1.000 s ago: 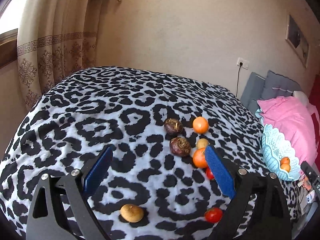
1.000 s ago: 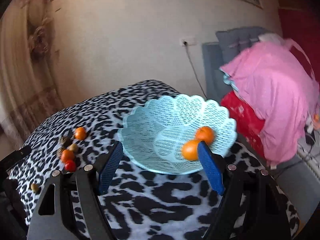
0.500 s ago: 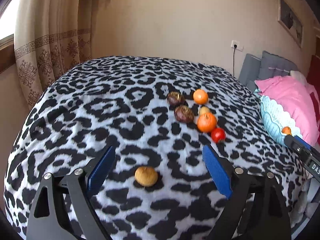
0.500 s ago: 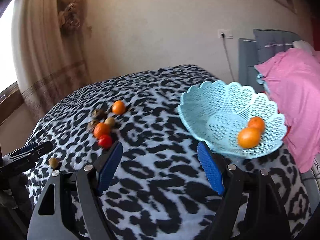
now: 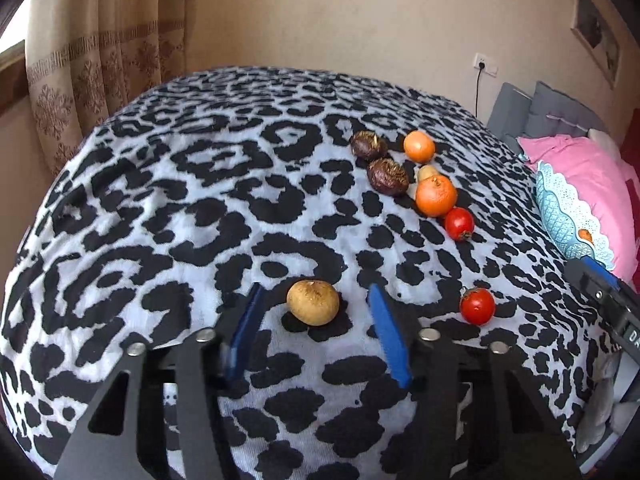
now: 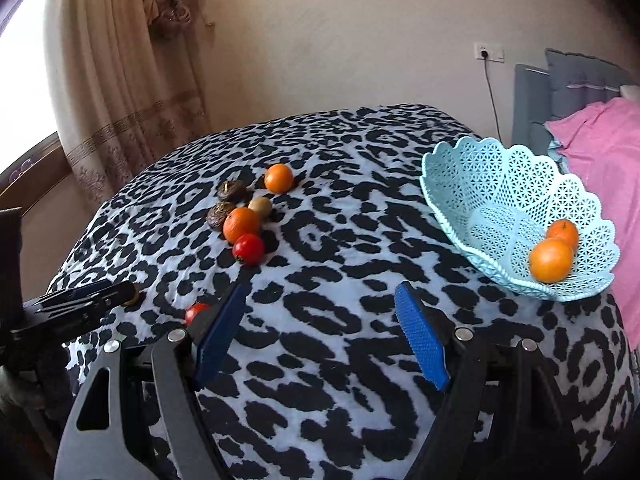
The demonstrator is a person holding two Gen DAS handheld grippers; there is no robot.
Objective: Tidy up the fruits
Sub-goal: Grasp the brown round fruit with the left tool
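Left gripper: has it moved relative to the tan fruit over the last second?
Yes. The left gripper has come forward and down onto the tan fruit, which now sits between its closing jaws; the pads are not yet touching it.

The left gripper (image 5: 316, 336) tilts down toward the bed (image 5: 160, 208), its jaws closing around a small tan fruit (image 5: 313, 302) that sits between the blue pads without either pad touching it yet. The right gripper (image 6: 320, 340) also tilts down, jaws spread wide and holding nothing, above bare bedspread.
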